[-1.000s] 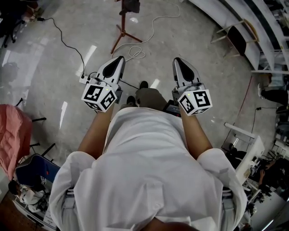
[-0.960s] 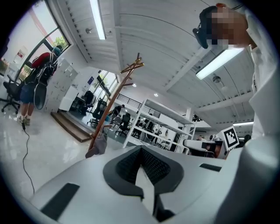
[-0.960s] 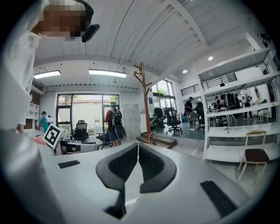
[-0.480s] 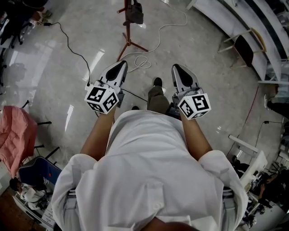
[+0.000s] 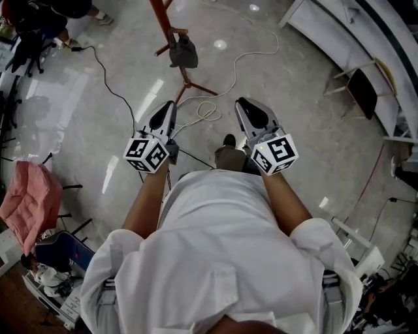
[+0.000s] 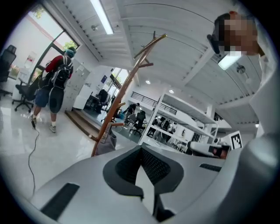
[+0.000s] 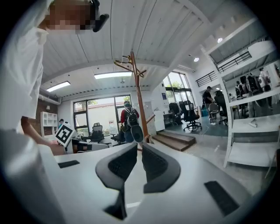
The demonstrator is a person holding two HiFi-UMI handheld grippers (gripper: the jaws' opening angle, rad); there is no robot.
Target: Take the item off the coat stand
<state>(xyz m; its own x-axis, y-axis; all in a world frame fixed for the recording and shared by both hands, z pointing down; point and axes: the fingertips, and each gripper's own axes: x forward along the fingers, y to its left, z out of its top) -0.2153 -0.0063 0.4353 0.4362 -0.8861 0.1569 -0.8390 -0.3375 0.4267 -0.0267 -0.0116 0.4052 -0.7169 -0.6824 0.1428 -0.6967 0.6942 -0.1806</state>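
Grey bag (image 5: 183, 52) is hung from a low peg of the wooden coat stand (image 5: 162, 16), whose reddish pole rises at the top of the head view. In the left gripper view the bag (image 6: 106, 143) is seen drooping beside the slanted pole (image 6: 127, 83), just above the gripper body.

Both grippers are held out in front of the person's white shirt (image 5: 215, 248), well short of the stand. The left gripper (image 5: 168, 104) is pointed towards the stand's splayed feet (image 5: 196, 85); its jaws are pressed together at the tips, with nothing between them. The right gripper (image 5: 243, 103) is held just beside it, and its jaws are parted by a narrow slit – only the far room is seen through that gap.

On the pale polished floor between the grippers and the stand a coiled white cable (image 5: 199, 112) is laid, and a black cable (image 5: 108, 75) is trailed off to the left. A dark shoe (image 5: 228, 139) is seen below the grippers. A pink cloth (image 5: 29, 202) is draped at the left edge, and a wood-framed chair (image 5: 360, 85) is stood by white shelving at the right.

Further back – in the left gripper view – a person with a red backpack (image 6: 54, 83) is seen walking past low steps (image 6: 81, 124).
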